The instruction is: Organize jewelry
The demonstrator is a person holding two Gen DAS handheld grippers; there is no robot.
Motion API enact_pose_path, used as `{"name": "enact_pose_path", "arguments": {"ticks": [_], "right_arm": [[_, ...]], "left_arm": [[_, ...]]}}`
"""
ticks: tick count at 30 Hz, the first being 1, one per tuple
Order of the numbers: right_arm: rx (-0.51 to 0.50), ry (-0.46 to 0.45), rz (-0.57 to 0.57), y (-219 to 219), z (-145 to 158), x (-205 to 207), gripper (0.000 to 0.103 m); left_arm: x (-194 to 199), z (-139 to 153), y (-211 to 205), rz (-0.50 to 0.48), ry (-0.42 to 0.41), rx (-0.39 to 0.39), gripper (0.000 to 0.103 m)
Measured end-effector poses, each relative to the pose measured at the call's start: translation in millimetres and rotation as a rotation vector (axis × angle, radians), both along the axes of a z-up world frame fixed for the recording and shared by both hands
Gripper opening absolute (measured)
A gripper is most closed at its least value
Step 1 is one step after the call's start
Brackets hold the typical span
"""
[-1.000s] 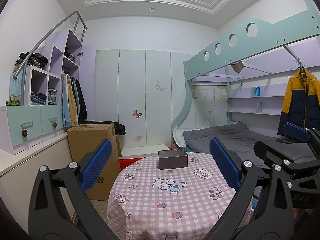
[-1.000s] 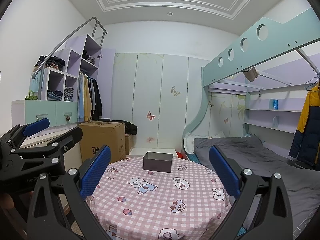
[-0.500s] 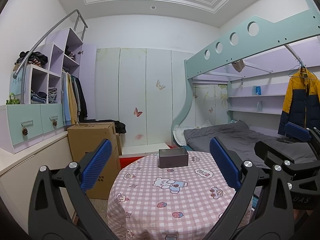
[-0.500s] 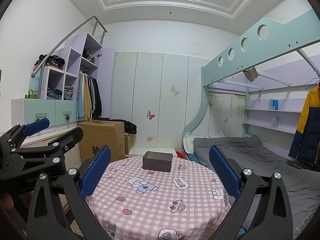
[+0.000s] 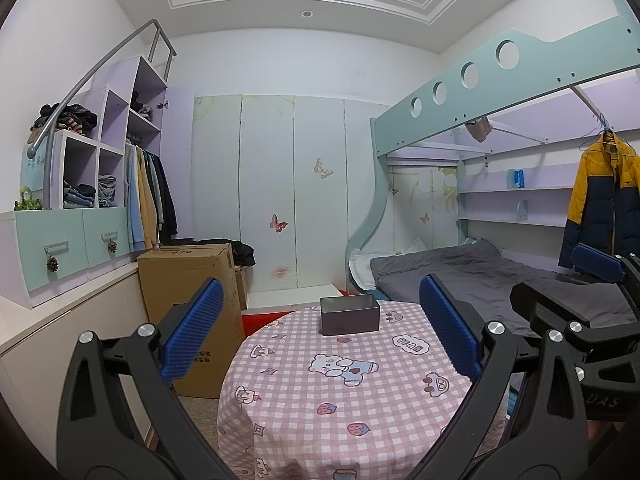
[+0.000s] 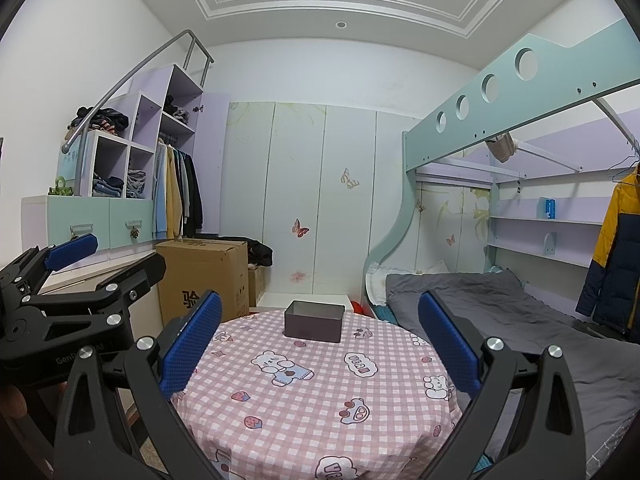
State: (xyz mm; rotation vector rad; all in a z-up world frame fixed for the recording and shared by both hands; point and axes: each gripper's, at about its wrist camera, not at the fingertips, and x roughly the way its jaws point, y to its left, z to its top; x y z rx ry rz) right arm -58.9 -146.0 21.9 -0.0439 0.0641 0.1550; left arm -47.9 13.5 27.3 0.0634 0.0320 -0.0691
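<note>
A small dark grey open box [image 5: 349, 314] stands at the far edge of a round table with a pink checked cartoon cloth [image 5: 340, 408]; it also shows in the right wrist view [image 6: 314, 321]. No jewelry is visible from here. My left gripper [image 5: 320, 332] is open and empty, held above the table's near side. My right gripper [image 6: 319, 340] is open and empty too. Each gripper shows at the edge of the other's view: the right one [image 5: 592, 300], the left one [image 6: 80, 276].
A cardboard box [image 5: 192, 312] stands left of the table on the floor. A bunk bed with grey bedding [image 5: 480, 276] is at the right, with a yellow and navy jacket [image 5: 600, 200] hanging. Drawers and shelves [image 5: 72, 236] line the left wall.
Both views have tilted very slightly; the grippers stay open and the box has not moved.
</note>
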Motion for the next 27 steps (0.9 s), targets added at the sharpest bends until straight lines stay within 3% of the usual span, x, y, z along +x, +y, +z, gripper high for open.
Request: {"name": "enact_pose_path", "arguments": {"ticks": [27], "right_arm": [[0.000,0.003,-0.002,-7.0,-0.6,0.7,0.095]], "left_arm": [[2.7,-2.8,-1.7,-0.003,0.009,0.001,0.096]]}}
